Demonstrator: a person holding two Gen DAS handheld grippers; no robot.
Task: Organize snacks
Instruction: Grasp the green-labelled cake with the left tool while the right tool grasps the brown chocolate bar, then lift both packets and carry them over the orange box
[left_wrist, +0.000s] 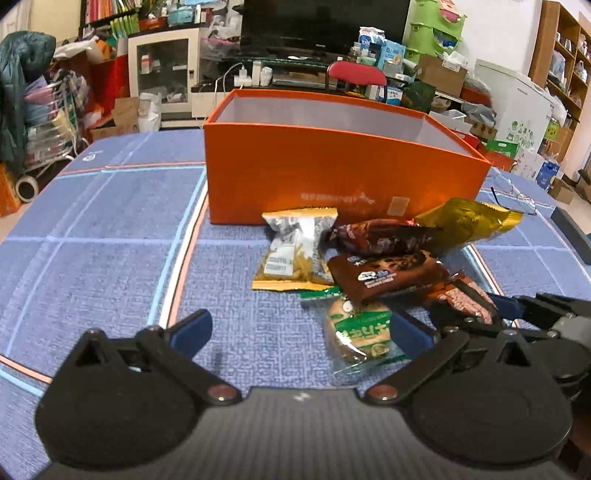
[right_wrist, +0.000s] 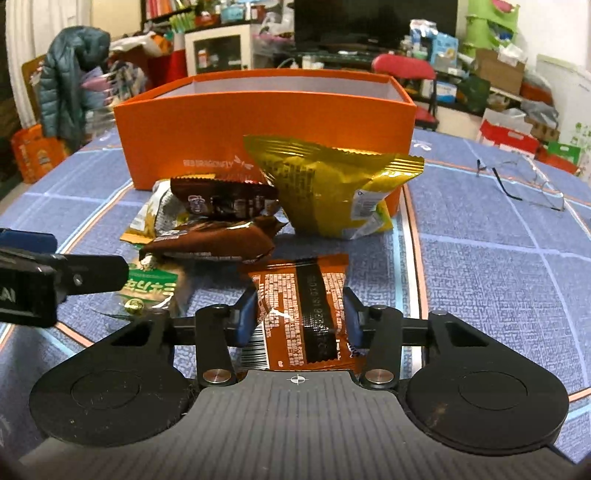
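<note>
An open orange box (left_wrist: 332, 177) (right_wrist: 221, 122) stands on the blue cloth. In front of it lie several snack packets: a white and gold packet (left_wrist: 295, 247), two brown packets (left_wrist: 384, 277) (right_wrist: 218, 243), a gold bag (left_wrist: 465, 221) (right_wrist: 328, 188) and a green cookie packet (left_wrist: 360, 332) (right_wrist: 151, 288). My left gripper (left_wrist: 299, 328) is open just before the green packet. My right gripper (right_wrist: 301, 317) is shut on an orange-brown packet (right_wrist: 299, 306), which also shows in the left wrist view (left_wrist: 461, 299).
A pair of glasses (right_wrist: 524, 184) (left_wrist: 513, 195) lies on the cloth to the right of the box. A dark object (left_wrist: 572, 232) sits at the table's right edge. Cluttered shelves, a red chair (left_wrist: 356, 74) and a TV stand beyond the table.
</note>
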